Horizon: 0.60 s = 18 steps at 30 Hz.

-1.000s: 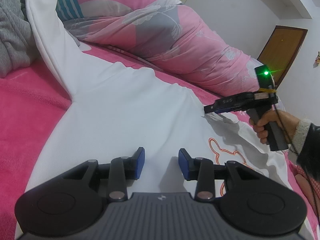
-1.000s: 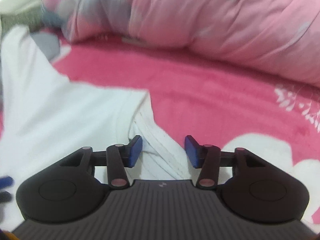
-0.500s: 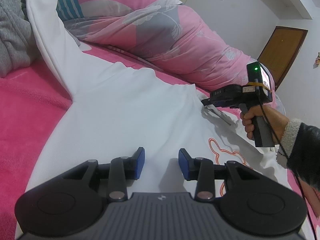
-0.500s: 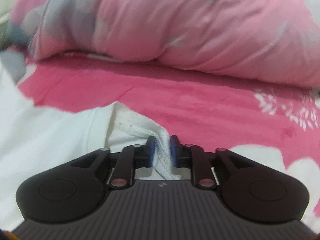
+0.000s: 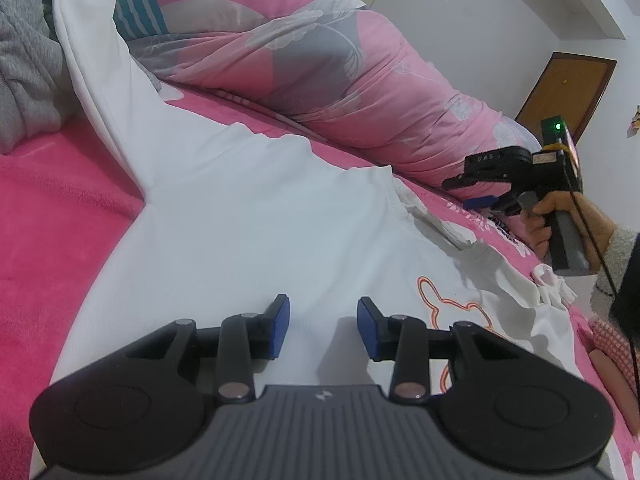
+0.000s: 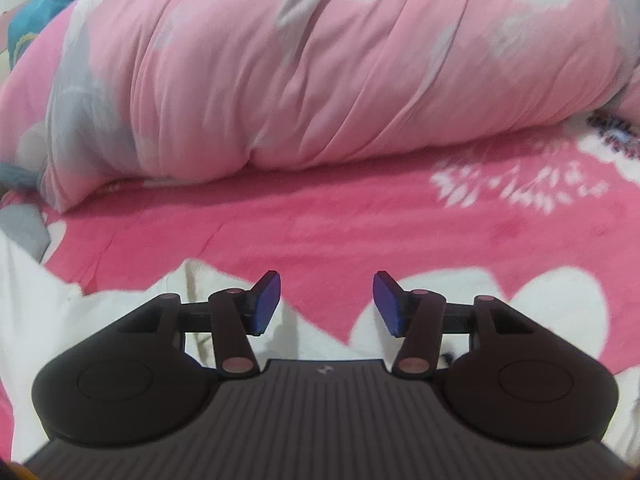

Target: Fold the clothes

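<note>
White sweatshirt (image 5: 256, 216) lies spread flat on the pink blanket (image 5: 52, 216), front side down toward the pink quilt roll (image 5: 320, 80). One sleeve runs up-left from the body to the grey garment (image 5: 24, 60). Ribbed collar (image 5: 436, 220) sits at the body's right edge, w/ a rabbit outline print (image 5: 452, 308) just below it.

Handling (judgement): soft knit, light, limp, no stiffness, so it will sag and drag if lifted by one point. Not slippery on fleece bedding; likely clings a bit. Not fragile. Best holds: seamed edges, i.e. collar rib, shoulder seam, cuff, hem. A pinch mid-panel would bunch a single layer.

Left tongs (image 5: 322, 322): jaws apart, nothing between pads, hovering over the mid body, approx. central. Whether the tips touch cloth: can't tell.

Right tongs (image 6: 326, 300): jaws opening, nothing between pads; released. In the left view they (image 5: 480, 200) sit beyond the collar, apart from it, toward the quilt roll. In own view, the sweatshirt edge (image 6: 192, 280) lies under and left of the left finger; bare blanket ahead.

Fold not yet begun, by the lie of it.
</note>
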Motion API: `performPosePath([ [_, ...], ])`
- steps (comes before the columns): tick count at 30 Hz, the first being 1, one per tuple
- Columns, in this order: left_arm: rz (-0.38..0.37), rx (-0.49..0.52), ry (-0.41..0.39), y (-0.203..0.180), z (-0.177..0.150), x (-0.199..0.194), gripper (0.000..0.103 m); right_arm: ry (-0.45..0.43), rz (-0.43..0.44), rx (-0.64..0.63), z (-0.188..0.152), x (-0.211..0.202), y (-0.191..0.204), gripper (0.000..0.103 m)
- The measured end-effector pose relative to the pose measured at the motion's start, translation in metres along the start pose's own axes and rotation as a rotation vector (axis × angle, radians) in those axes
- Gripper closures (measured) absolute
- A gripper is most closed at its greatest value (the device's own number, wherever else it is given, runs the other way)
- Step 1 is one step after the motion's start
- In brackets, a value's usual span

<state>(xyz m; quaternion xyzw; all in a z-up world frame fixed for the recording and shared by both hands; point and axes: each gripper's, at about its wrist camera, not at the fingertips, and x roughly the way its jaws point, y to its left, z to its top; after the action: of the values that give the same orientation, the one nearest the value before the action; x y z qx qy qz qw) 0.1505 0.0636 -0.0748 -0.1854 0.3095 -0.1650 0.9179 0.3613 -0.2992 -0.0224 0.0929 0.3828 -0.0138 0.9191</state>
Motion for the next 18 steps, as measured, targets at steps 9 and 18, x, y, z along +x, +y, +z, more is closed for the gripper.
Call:
performPosePath([
  [9, 0.000, -0.004, -0.001, 0.000, 0.000, 0.000, 0.064, 0.030, 0.161, -0.106, 0.006, 0.017, 0.046, 0.052],
  [18, 0.025, -0.004, -0.059, -0.002, 0.000, -0.012, 0.060, 0.126, 0.165, -0.146, -0.003, 0.030, 0.090, 0.069],
])
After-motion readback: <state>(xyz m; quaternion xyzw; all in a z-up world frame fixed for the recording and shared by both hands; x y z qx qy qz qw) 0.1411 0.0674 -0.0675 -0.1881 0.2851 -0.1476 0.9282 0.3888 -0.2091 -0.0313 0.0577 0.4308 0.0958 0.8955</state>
